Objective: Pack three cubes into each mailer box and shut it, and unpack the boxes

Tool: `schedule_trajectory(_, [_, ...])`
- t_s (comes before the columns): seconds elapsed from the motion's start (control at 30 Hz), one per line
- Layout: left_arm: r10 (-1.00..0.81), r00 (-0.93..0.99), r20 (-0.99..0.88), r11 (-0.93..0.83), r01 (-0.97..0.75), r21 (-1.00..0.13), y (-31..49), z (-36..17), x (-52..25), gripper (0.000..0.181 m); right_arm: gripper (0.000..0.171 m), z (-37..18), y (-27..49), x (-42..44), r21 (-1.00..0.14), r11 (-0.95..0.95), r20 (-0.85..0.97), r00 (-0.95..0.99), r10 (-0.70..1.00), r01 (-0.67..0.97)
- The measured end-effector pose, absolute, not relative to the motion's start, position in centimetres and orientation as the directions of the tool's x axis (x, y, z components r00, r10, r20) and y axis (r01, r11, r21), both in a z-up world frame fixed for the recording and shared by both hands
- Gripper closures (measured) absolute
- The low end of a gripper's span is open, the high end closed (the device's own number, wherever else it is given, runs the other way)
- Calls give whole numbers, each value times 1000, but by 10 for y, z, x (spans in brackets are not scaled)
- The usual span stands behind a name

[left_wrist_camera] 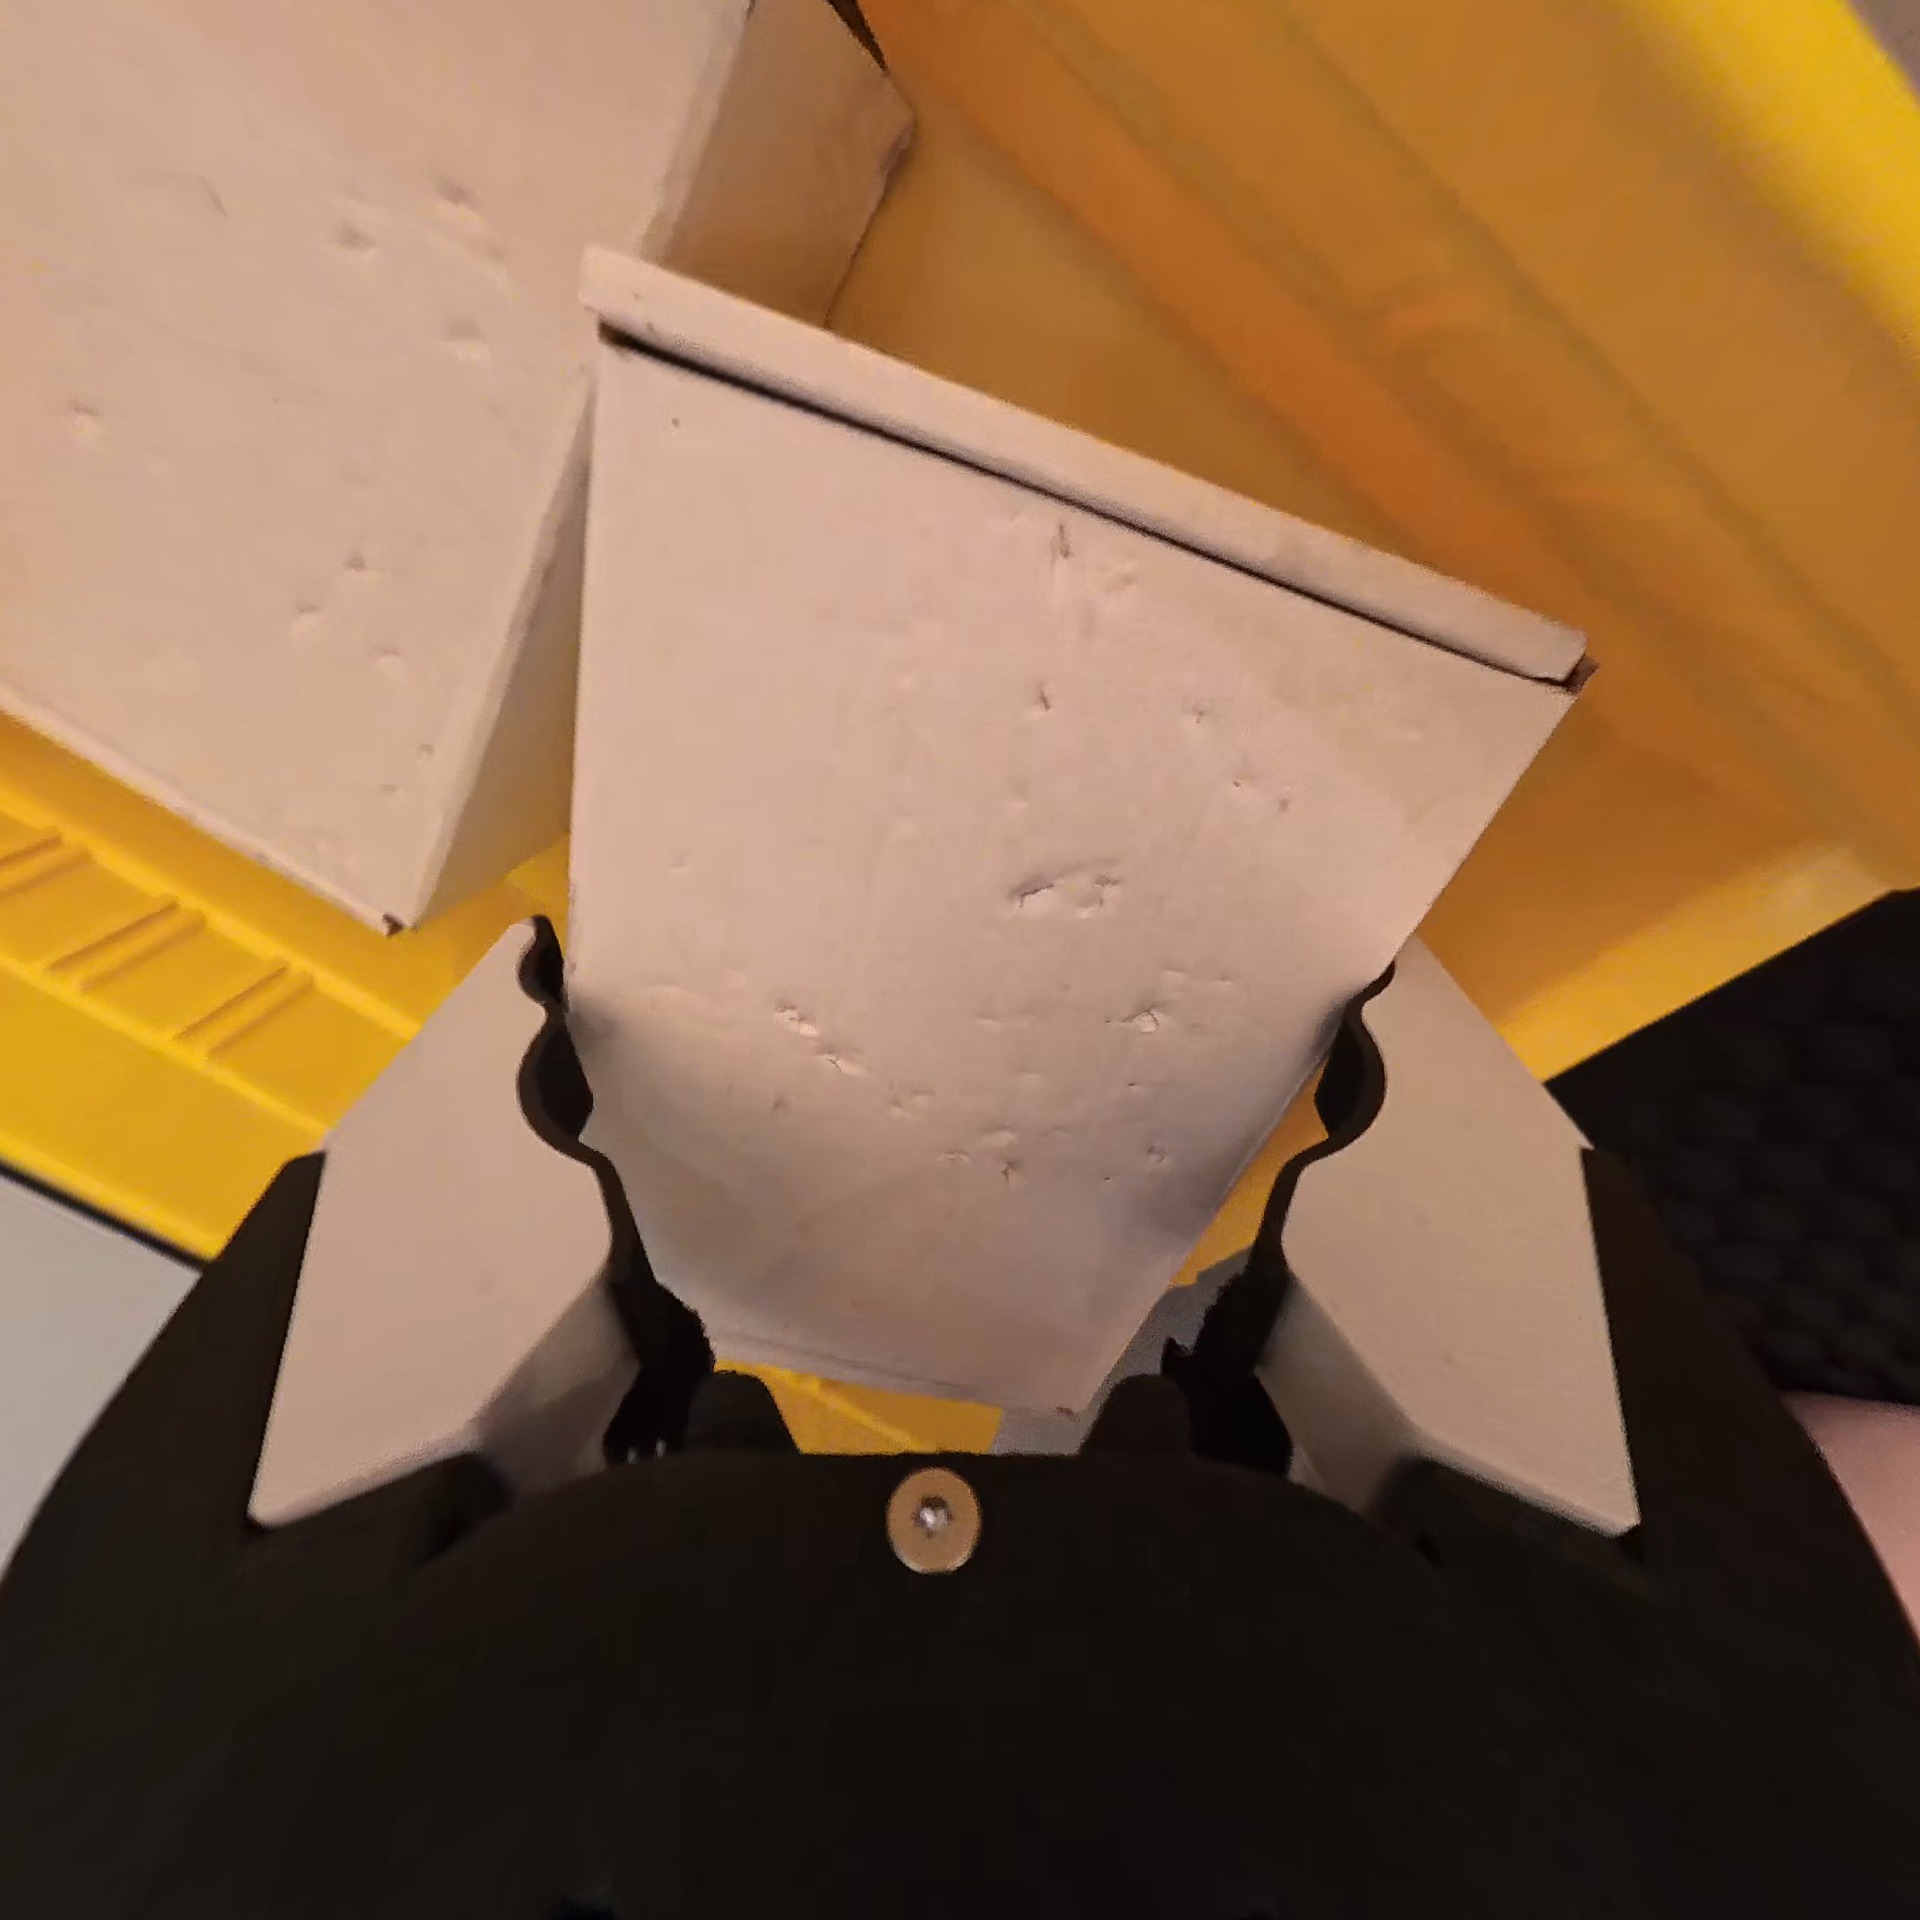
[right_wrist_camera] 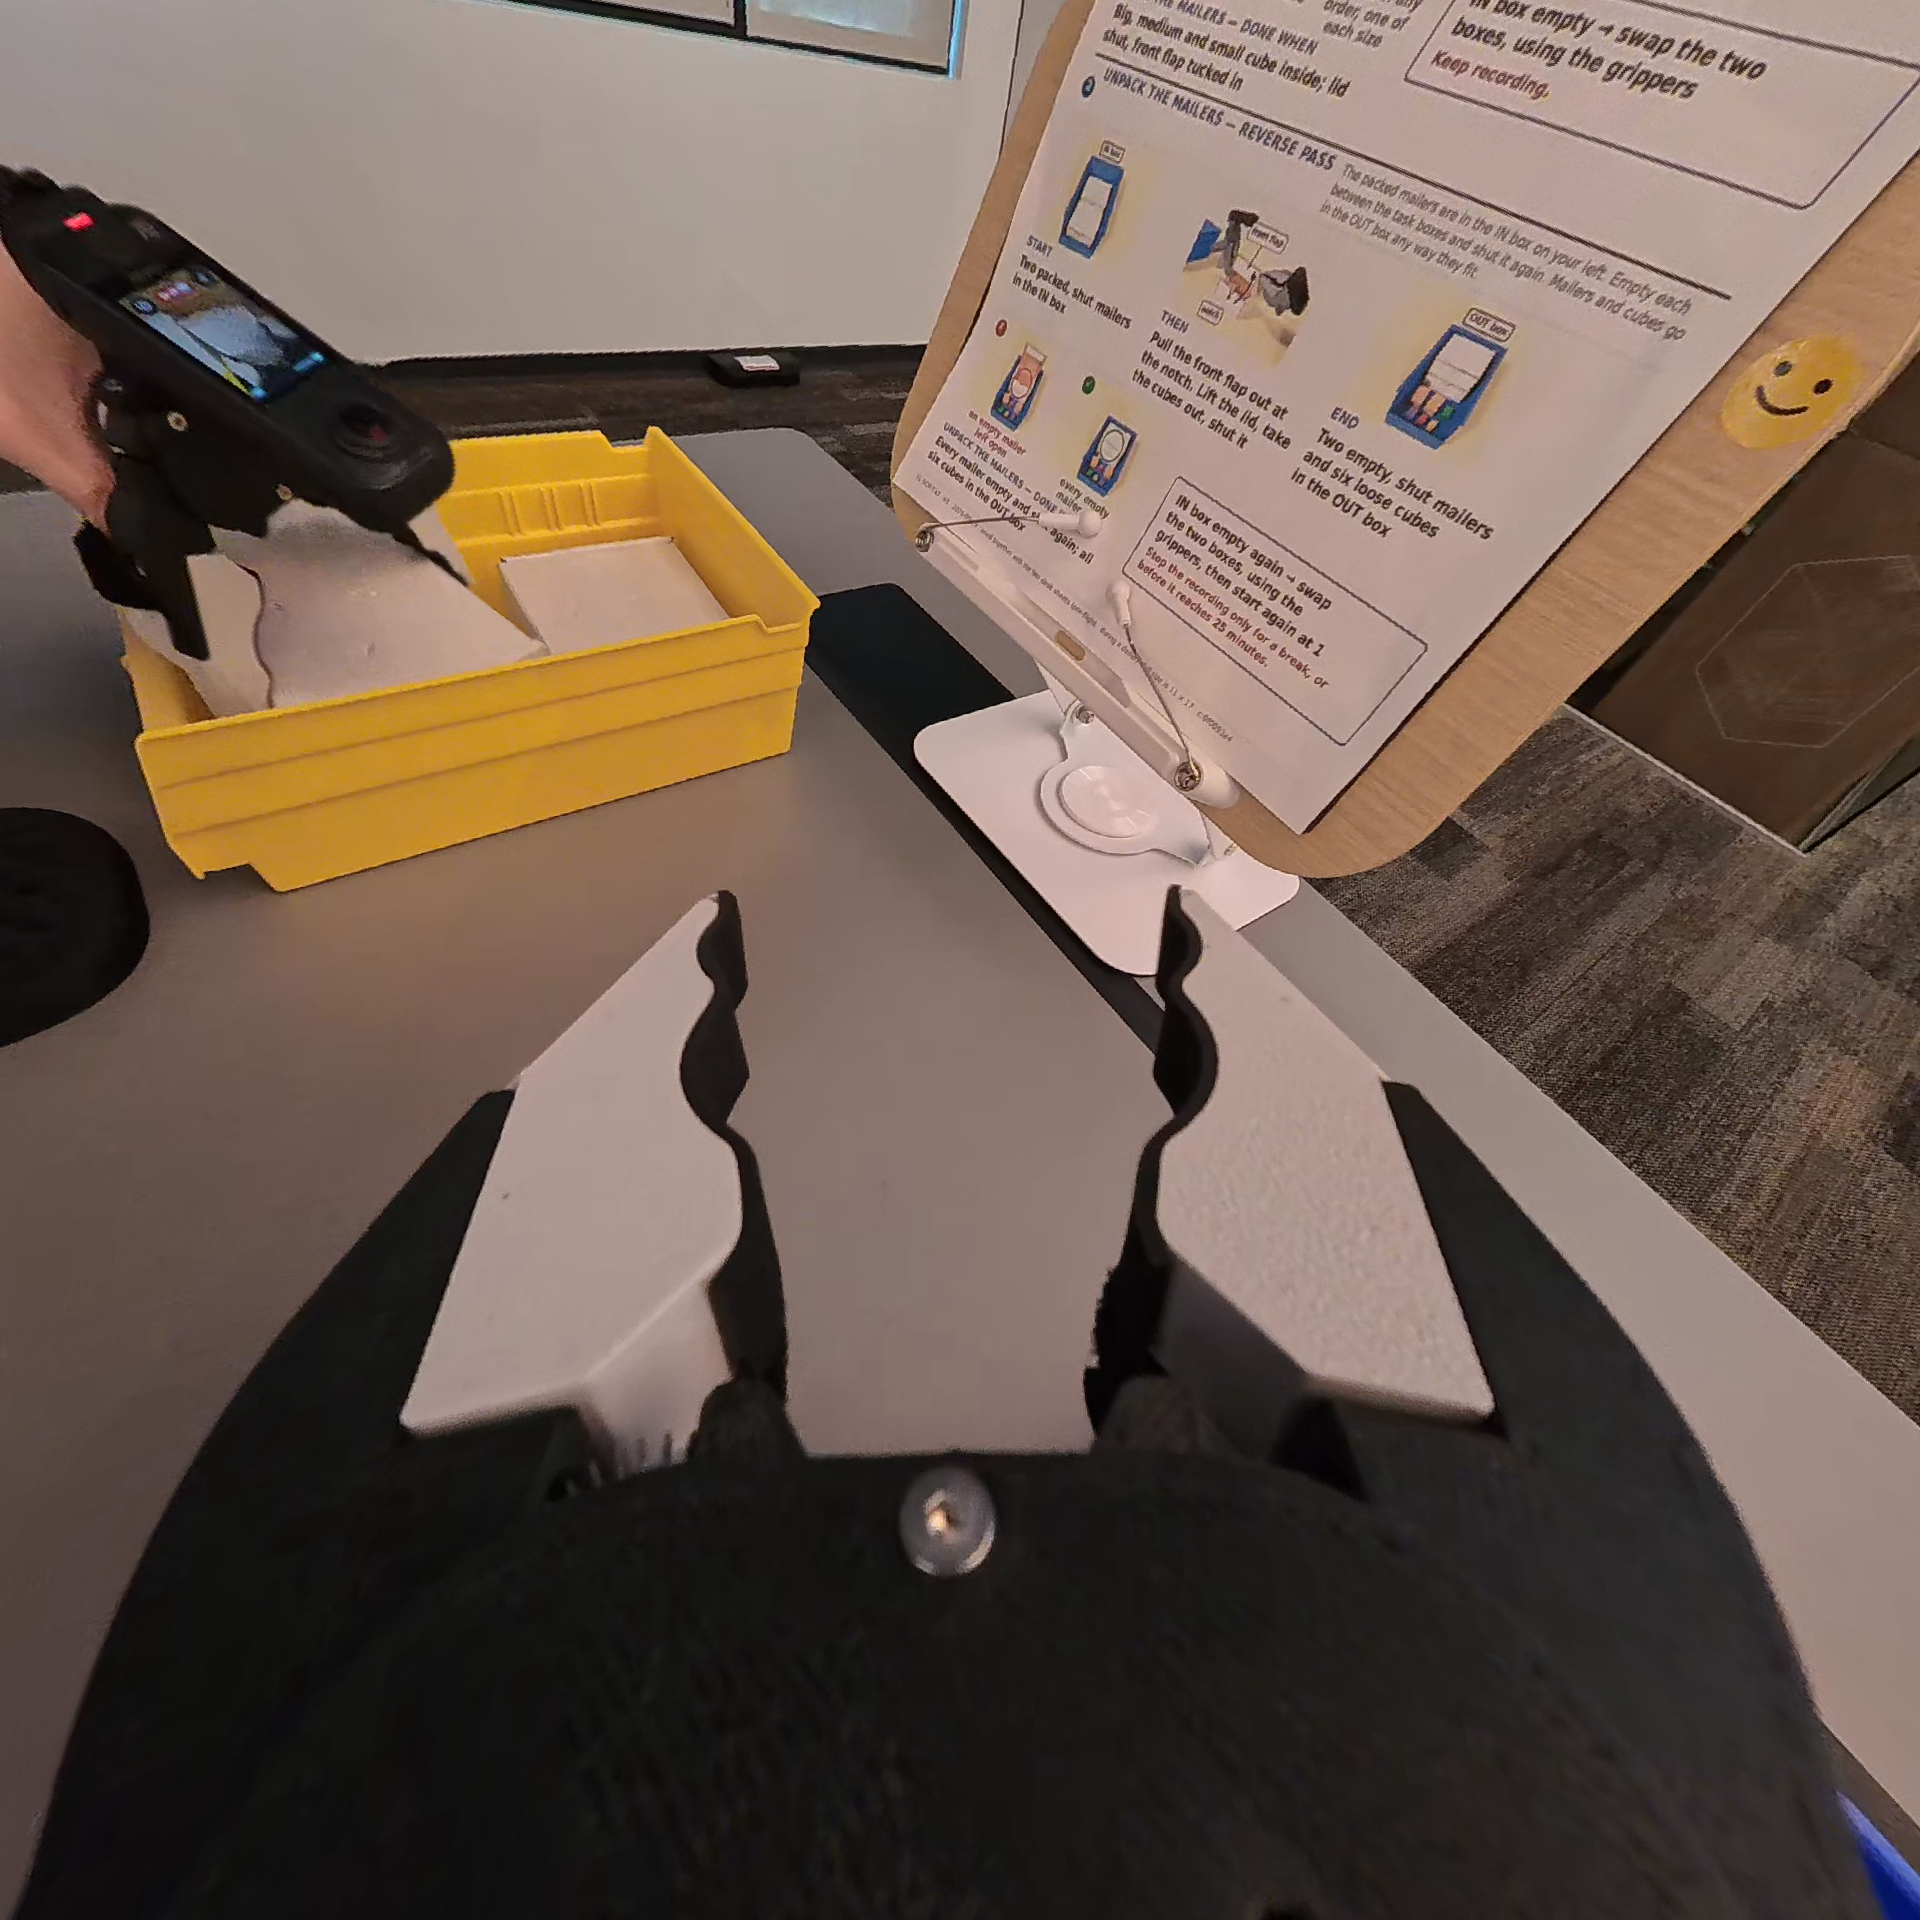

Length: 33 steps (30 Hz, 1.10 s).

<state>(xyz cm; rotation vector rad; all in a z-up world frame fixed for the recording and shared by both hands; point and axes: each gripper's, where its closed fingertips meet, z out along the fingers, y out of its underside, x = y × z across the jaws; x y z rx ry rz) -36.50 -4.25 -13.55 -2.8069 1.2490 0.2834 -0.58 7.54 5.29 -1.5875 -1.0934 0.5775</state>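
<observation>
Gripping a closed white mailer box (left_wrist_camera: 914, 883) between its two pale fingers (left_wrist_camera: 436, 1195), the left gripper (left_wrist_camera: 956, 987) fills the lower half of the left wrist view, with the box's side edges pressed against the dark wavy pads on both sides. That box reaches up toward the centre of the frame, its lid seam running across its far end, and it hangs over a yellow bin (left_wrist_camera: 1351, 364) whose ribbed wall shows at the lower left. A second white mailer box (left_wrist_camera: 260, 468) takes up the upper left of the frame, just beside the held one. In the right wrist view the same scene sits at the upper left: the left gripper (right_wrist_camera: 223, 649), held by a person's hand (right_wrist_camera: 42, 416), tilts its box (right_wrist_camera: 374, 613) over the near end of the yellow bin (right_wrist_camera: 468, 748), while the other mailer box (right_wrist_camera: 613, 597) lies flat inside the bin toward its far end. The right gripper (right_wrist_camera: 951, 914) occupies the lower centre of that frame with its fingers spread apart and nothing between them, above a bare stretch of grey table (right_wrist_camera: 914, 748). An instruction board (right_wrist_camera: 1558, 769) on a white stand (right_wrist_camera: 1101, 821) stands at the upper right, at the table's edge, with patterned carpet (right_wrist_camera: 1662, 987) beyond it.
</observation>
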Motion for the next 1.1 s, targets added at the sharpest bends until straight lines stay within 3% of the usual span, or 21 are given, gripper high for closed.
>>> schedule_trajectory(0.47, [-675,652,-346,-692,-722,-11,-54,-92,-371,40,92,46,74,-11,-925,-5,179,448,876,379])
schedule_trajectory(0.8, [-653,679,-336,-699,-711,-77,-63,-79,-372,40,92,44,75,-10,-924,-12,173,446,878,383])
schedule_trajectory(1.1, [-658,672,-340,-705,-709,-36,-66,-55,-368,41,91,39,78,-7,-909,-23,185,451,873,416])
